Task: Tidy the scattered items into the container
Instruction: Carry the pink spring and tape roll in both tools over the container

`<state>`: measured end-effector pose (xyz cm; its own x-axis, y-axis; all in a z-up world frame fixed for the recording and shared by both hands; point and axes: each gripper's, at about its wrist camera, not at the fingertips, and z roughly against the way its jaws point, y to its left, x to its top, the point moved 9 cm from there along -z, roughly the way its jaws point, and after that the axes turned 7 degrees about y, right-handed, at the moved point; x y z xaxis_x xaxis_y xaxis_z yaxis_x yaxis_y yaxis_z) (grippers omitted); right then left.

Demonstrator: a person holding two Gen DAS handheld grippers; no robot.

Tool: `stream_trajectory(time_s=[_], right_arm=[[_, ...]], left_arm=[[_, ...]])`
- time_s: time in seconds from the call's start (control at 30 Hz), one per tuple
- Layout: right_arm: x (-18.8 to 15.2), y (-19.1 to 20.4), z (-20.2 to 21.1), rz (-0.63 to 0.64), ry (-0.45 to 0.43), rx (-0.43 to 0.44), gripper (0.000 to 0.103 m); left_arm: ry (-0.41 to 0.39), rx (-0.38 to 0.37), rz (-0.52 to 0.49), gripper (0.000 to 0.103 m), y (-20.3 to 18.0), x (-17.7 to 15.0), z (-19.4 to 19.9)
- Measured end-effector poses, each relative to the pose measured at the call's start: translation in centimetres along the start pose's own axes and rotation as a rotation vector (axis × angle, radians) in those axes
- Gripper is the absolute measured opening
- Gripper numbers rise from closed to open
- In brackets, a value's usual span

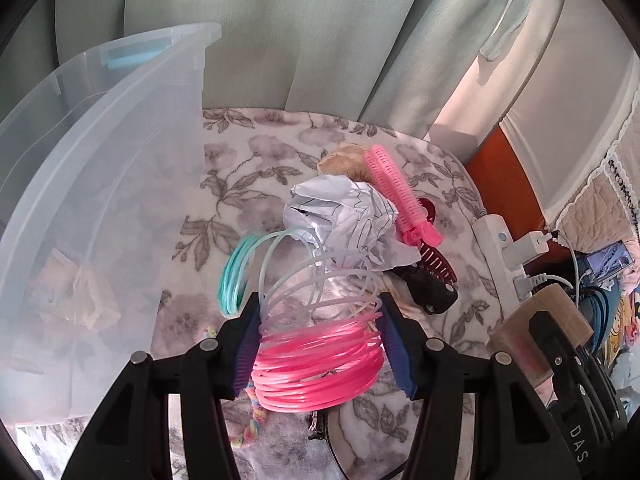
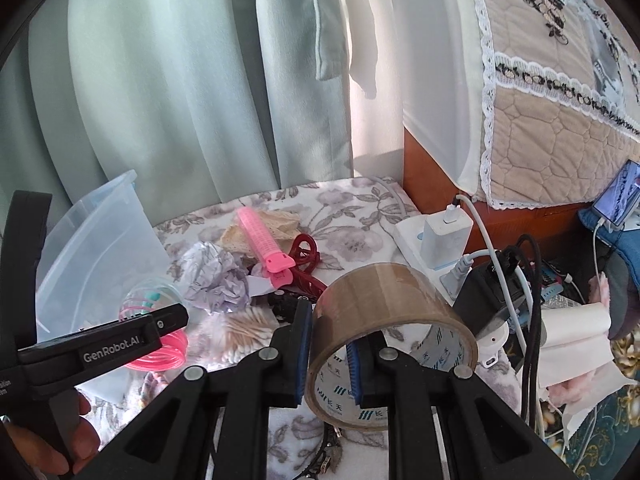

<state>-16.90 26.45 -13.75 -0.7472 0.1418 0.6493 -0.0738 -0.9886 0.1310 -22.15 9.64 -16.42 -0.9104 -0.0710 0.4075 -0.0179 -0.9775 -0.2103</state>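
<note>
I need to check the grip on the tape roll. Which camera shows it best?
The right wrist view: the tape roll fills the foreground, its wall pinched between the right gripper fingers. The left wrist view shows only part of it at the edge.

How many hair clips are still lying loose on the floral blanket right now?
2. A pink ridged plastic hair clip lies across the pile's middle; a dark red plastic claw clip sits beside and partly under it. Others may be hidden beneath the crumpled white paper.

Place: you're in a home bedroom.
Signs: pale green curtains (image 2: 180, 80), floral blanket (image 1: 248, 168), lace-trimmed quilted cover (image 2: 552, 120), power strip (image 2: 424, 244) with chargers.
</note>
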Motion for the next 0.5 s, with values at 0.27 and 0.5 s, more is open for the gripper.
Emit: stream_trajectory(time_s=[0.27,0.5], right_arm=[[0.4,1.2,3.0,0.012,-0.045,0.01,0.018],[0.8,2.0,5.8,0.022,-0.091,0.017,0.018]], left_arm=[[-0.05,-0.017,-0.022,0.057,-1.0,0.1,3.4],[-0.103,-0.026,-0.04,0.057,-1.4,-0.1,6.7]])
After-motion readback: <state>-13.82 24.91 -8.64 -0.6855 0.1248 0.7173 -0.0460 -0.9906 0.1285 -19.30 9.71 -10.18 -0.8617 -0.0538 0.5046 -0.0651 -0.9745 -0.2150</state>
